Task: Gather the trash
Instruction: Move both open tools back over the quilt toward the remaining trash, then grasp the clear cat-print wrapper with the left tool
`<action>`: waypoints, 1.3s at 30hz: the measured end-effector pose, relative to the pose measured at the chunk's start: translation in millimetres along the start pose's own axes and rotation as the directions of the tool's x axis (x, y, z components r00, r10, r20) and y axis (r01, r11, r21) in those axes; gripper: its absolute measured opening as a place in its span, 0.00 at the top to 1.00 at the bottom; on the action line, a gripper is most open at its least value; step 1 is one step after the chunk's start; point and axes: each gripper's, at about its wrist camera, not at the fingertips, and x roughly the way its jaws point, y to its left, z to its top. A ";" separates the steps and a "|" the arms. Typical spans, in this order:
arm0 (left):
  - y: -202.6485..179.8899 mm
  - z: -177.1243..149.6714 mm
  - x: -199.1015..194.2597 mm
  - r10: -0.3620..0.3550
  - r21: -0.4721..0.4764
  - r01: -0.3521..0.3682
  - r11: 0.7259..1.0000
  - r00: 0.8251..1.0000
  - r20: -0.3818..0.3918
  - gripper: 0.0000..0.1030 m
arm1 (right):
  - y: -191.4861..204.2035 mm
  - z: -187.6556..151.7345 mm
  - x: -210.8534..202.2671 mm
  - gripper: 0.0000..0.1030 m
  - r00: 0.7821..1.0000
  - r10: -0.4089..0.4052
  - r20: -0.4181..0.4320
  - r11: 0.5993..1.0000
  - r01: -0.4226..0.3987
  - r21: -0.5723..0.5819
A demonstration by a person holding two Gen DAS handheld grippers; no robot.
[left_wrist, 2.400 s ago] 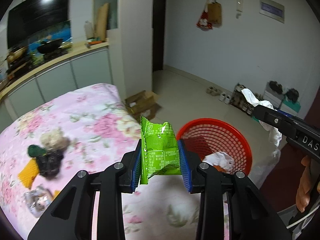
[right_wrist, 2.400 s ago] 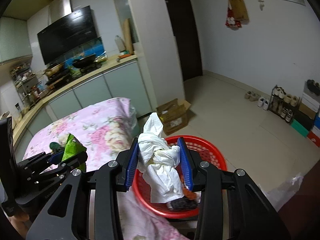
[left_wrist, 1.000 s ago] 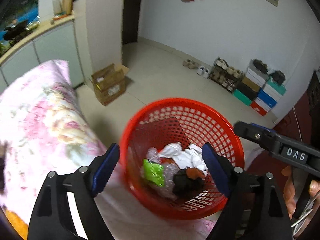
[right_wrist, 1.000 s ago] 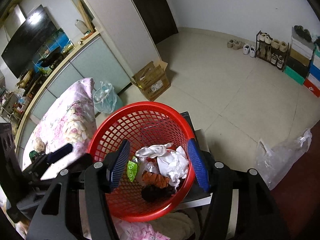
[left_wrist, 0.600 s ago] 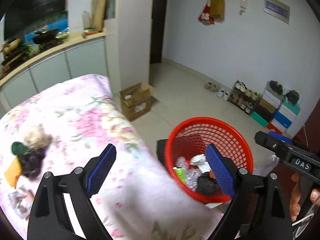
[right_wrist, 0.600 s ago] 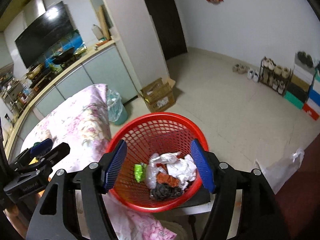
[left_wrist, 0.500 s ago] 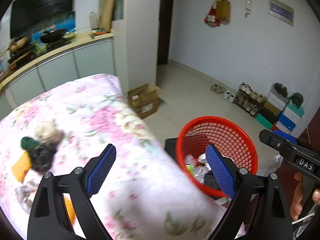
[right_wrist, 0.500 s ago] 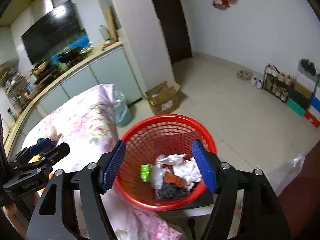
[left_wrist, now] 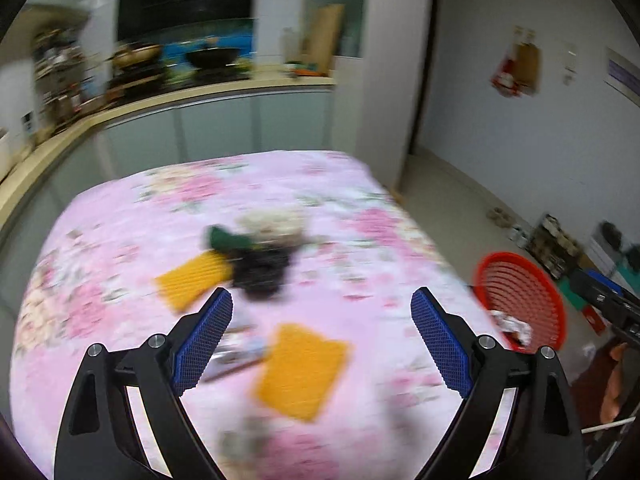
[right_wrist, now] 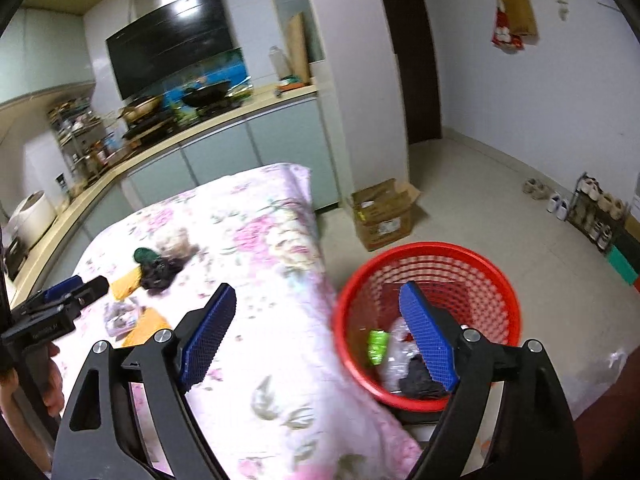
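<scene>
My left gripper (left_wrist: 322,338) hangs wide open and empty above the pink floral tablecloth (left_wrist: 168,216). Trash lies under it: an orange wrapper (left_wrist: 300,372), a second orange piece (left_wrist: 192,284), a black clump (left_wrist: 262,274), a dark green bit (left_wrist: 222,238) and a pale fluffy lump (left_wrist: 272,220). A clear wrapper (left_wrist: 236,354) lies by the left finger. The red mesh basket (right_wrist: 430,256) stands off the table's right end and holds a green packet (right_wrist: 378,346), clear plastic and dark scraps. My right gripper (right_wrist: 316,330), its jaws opening, is empty, straddling the table edge and the basket.
A kitchen counter (right_wrist: 192,128) with pans runs behind the table. A cardboard box (right_wrist: 384,212) sits on the tiled floor by the pillar. Shoes and a shoe rack (right_wrist: 592,208) line the right wall. A hand holds the left gripper's handle (right_wrist: 44,324).
Both grippers released their trash into the basket and came away from it. The left view swung left to the trash on the table; the right gripper widened and turned left too.
</scene>
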 end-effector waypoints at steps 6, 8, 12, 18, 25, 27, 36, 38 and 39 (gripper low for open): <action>73.8 -8.9 -9.6 0.065 -0.121 -0.068 0.990 0.997 -0.036 0.15 | 30.1 -1.4 2.2 0.21 1.000 0.028 -0.013 0.998 -0.029 -0.048; 88.4 -13.5 -11.3 0.080 -0.139 -0.085 0.987 0.996 -0.045 0.15 | 36.3 -1.2 3.0 0.21 0.999 0.033 -0.016 0.998 -0.034 -0.058; 104.6 -22.0 -4.2 0.080 -0.164 -0.091 0.982 0.994 -0.072 0.15 | 50.6 -2.1 8.2 0.21 0.999 0.044 -0.032 0.996 -0.047 -0.075; 111.3 -33.3 26.6 0.049 -0.166 -0.073 0.984 0.988 -0.144 0.15 | 65.4 -5.9 14.3 0.21 0.997 0.049 -0.065 0.993 -0.056 -0.108; 115.2 -32.4 65.1 -0.007 -0.169 -0.025 0.985 0.983 -0.181 0.15 | 69.8 -5.3 25.1 0.21 0.995 0.039 -0.088 0.993 -0.049 -0.112; 115.4 -31.6 75.8 -0.023 -0.168 -0.009 0.986 0.982 -0.189 0.16 | 71.4 -5.7 30.1 0.21 0.995 0.038 -0.097 0.992 -0.049 -0.113; 111.7 -35.5 95.3 -0.117 -0.180 0.079 0.980 0.970 -0.213 0.55 | 83.4 -8.4 53.6 0.21 0.987 0.062 -0.148 0.989 -0.081 -0.123; 108.2 -35.7 94.3 -0.131 -0.171 0.096 0.981 0.969 -0.211 0.65 | 87.4 -9.5 57.9 0.21 0.985 0.071 -0.159 0.988 -0.091 -0.123; 105.7 -36.0 92.5 -0.125 -0.158 0.094 0.983 0.971 -0.203 0.69 | 89.3 -10.1 59.2 0.21 0.984 0.074 -0.162 0.988 -0.095 -0.125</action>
